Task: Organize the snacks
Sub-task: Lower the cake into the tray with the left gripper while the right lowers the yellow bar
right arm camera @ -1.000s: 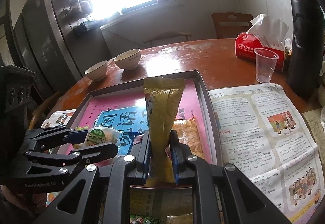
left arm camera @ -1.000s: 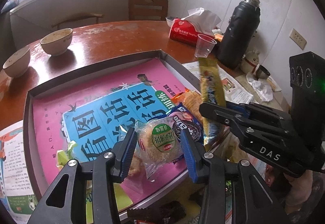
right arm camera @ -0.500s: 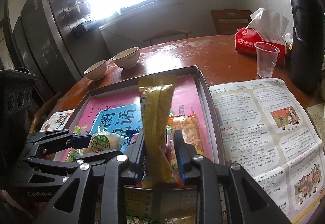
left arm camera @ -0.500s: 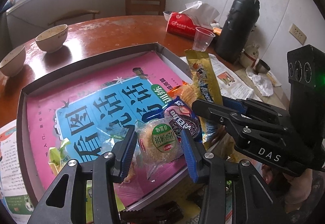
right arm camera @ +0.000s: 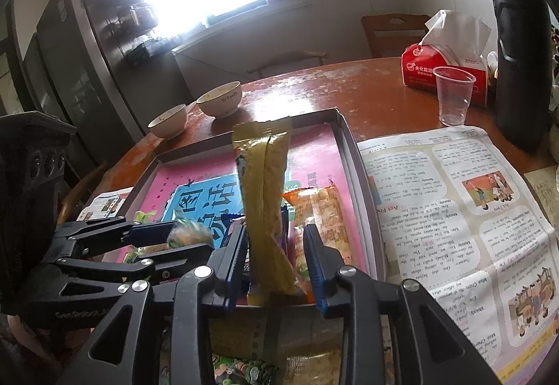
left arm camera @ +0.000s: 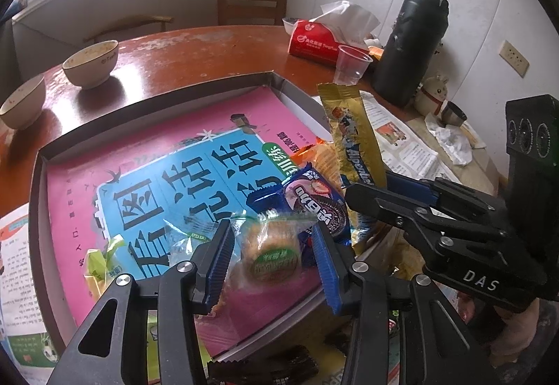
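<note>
The right claw (right arm camera: pixel 276 259) has just been opening, its pads now apart around the gold candy stick (right arm camera: pixel 267 206), which stands in the tray (right arm camera: pixel 353 154); the left claw (left arm camera: pixel 276 259) clamps a wrapped round cake (left arm camera: pixel 274 252) over the tray; several snacks already lie inside, others wait on the surface.

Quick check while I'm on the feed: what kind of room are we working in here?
Probably a home dining room or kitchen: a worn round wooden table with two used bowls, a tissue pack and a black thermos, wooden chairs by the wall.
</note>
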